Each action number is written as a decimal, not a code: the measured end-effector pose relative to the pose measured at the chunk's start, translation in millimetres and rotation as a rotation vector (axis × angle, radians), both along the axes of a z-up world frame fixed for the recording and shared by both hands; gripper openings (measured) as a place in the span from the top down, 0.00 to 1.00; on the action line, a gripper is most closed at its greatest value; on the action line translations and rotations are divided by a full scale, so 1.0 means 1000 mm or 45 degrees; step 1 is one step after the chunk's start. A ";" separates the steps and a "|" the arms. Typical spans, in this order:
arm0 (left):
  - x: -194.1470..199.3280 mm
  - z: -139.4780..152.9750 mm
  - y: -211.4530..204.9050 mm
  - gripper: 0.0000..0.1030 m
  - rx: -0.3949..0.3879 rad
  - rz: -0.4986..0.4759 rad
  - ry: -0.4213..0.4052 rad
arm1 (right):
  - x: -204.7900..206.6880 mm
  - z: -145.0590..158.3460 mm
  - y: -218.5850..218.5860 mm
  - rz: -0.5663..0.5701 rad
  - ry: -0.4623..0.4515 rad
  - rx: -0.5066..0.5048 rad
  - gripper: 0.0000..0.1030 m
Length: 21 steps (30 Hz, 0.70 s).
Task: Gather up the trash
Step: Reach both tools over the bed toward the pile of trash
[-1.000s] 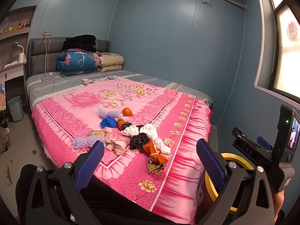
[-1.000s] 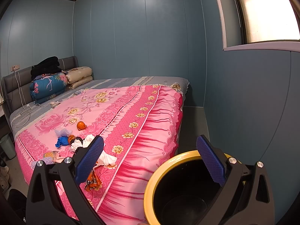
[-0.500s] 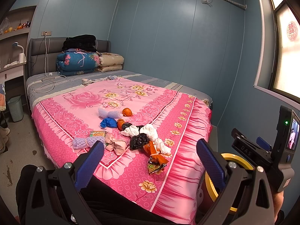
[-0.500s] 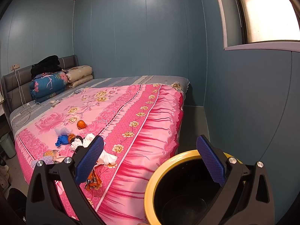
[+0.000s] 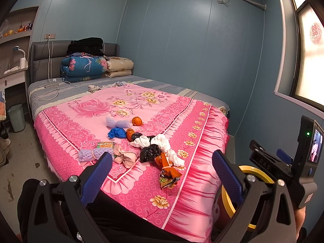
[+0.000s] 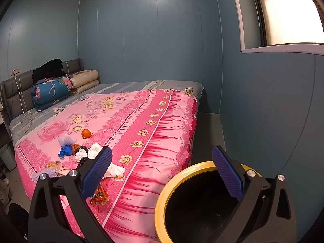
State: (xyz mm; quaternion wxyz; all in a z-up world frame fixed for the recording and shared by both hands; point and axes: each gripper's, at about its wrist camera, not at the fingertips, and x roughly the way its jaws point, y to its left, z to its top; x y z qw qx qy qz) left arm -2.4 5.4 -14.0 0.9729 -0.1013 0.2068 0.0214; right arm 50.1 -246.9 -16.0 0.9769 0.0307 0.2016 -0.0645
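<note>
Several pieces of trash lie in a heap on the pink bedspread (image 5: 129, 184): a black bag (image 5: 149, 152), white bags (image 5: 162, 141), an orange snack wrapper (image 5: 168, 172), a blue wad (image 5: 117, 132), an orange peel (image 5: 137, 120), purple foam nets (image 5: 93, 154) and a beige bundle (image 5: 125, 156). My left gripper (image 5: 162, 174) is open and empty, held short of the heap. My right gripper (image 6: 162, 174) is open and empty, above a black bin with a yellow rim (image 6: 174, 184) on the floor beside the bed. The heap also shows in the right wrist view (image 6: 89, 154).
Folded quilts (image 5: 85, 66) and pillows sit at the headboard, with charger cables (image 5: 52, 87) on the grey sheet. A small grey bin (image 5: 17, 117) stands on the floor at the left. The blue wall (image 6: 263, 111) runs close along the bed's right side.
The right wrist view has shifted slightly; the left view is almost unchanged. Both grippers stay open and empty.
</note>
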 end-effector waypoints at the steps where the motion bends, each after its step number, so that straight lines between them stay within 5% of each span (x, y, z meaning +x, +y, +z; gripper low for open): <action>1: 0.001 0.000 0.000 0.08 -0.001 0.001 0.000 | 0.000 0.000 0.000 0.000 0.002 0.000 0.08; 13: 0.008 -0.001 0.010 0.08 -0.025 0.001 0.015 | 0.019 -0.001 0.008 0.056 0.029 -0.045 0.08; 21: 0.056 -0.010 0.075 0.08 0.017 0.076 0.139 | 0.077 -0.013 0.032 0.289 0.227 -0.033 0.08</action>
